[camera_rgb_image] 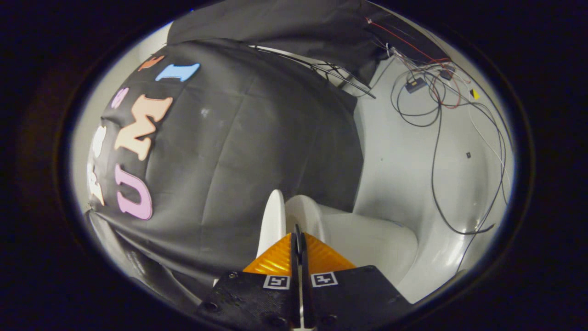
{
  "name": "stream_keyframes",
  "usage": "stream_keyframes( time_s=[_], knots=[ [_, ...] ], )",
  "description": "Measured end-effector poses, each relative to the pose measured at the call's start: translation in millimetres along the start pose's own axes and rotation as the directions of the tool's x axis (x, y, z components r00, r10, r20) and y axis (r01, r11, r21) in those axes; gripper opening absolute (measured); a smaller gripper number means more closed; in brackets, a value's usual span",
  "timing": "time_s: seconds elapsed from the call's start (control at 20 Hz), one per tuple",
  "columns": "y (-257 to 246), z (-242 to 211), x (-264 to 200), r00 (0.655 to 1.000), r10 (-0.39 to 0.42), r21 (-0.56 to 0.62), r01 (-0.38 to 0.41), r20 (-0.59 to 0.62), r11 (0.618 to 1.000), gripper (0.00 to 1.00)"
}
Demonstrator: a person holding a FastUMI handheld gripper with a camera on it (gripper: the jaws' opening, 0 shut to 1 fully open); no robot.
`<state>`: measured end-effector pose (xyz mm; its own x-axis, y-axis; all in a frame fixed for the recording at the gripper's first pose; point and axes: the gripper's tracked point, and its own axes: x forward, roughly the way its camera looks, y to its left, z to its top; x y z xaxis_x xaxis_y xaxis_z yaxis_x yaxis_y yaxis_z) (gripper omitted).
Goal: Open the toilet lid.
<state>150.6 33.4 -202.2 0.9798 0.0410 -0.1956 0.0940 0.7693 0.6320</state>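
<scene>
The tongs are closed, fingers pressed together with nothing between them. Just ahead, slightly left of the tips, the toilet lid stands upright. Beyond lies the toilet, with wires farther off.

Black cloth wall, loose cables

Black gripper body with screws and two square coded markers.
</scene>
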Motion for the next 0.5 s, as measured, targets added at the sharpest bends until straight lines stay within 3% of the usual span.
stream_keyframes(
  time_s=[0.3,0.5],
  knots=[
    [88,-8,-26,0.998,0.054,-0.202,-0.045,0.037,0.978,0.02],
    [159,-25,-45,0.997,0.070,-0.413,-0.057,0.017,0.909,0.02]
  ],
)
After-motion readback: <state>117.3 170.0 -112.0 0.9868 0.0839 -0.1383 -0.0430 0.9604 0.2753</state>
